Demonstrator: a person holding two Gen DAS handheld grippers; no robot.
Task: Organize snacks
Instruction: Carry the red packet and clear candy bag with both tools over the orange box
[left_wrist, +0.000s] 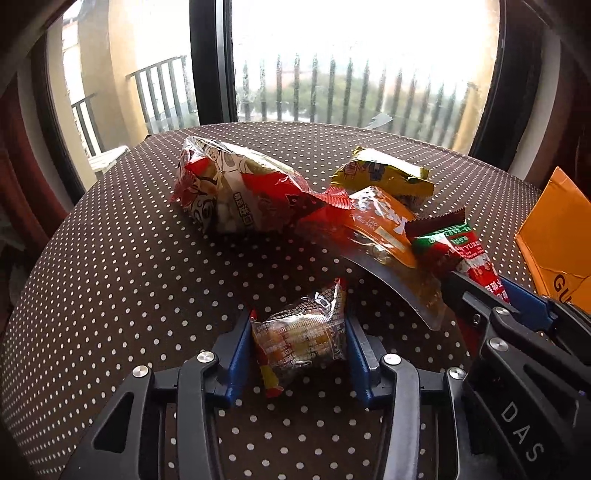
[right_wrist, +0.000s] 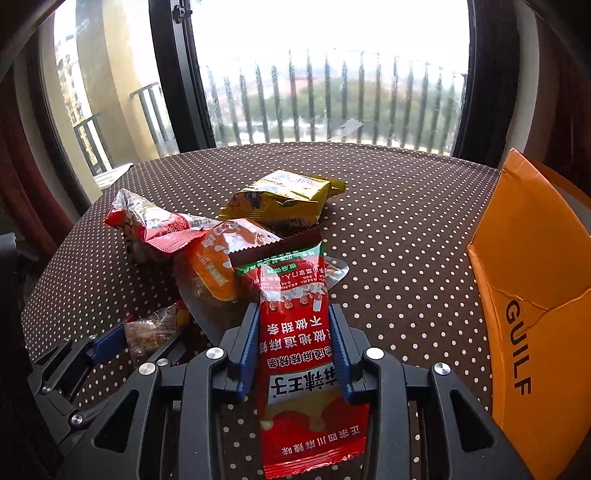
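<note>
My left gripper (left_wrist: 299, 328) is shut on a small clear-wrapped snack (left_wrist: 301, 341), low over the dotted table (left_wrist: 129, 266). My right gripper (right_wrist: 293, 336) is shut on a long red snack packet (right_wrist: 295, 354), which also shows in the left wrist view (left_wrist: 465, 254). Ahead lie a big red-and-white bag (left_wrist: 236, 192), an orange packet (left_wrist: 376, 229) and a yellow packet (left_wrist: 384, 175). In the right wrist view the left gripper (right_wrist: 122, 343) with its snack (right_wrist: 155, 328) is at the lower left.
An orange cardboard box (right_wrist: 535, 295) marked GUILF stands at the table's right side; it also shows in the left wrist view (left_wrist: 557, 236). A window with balcony railing (left_wrist: 332, 92) is behind the round table's far edge.
</note>
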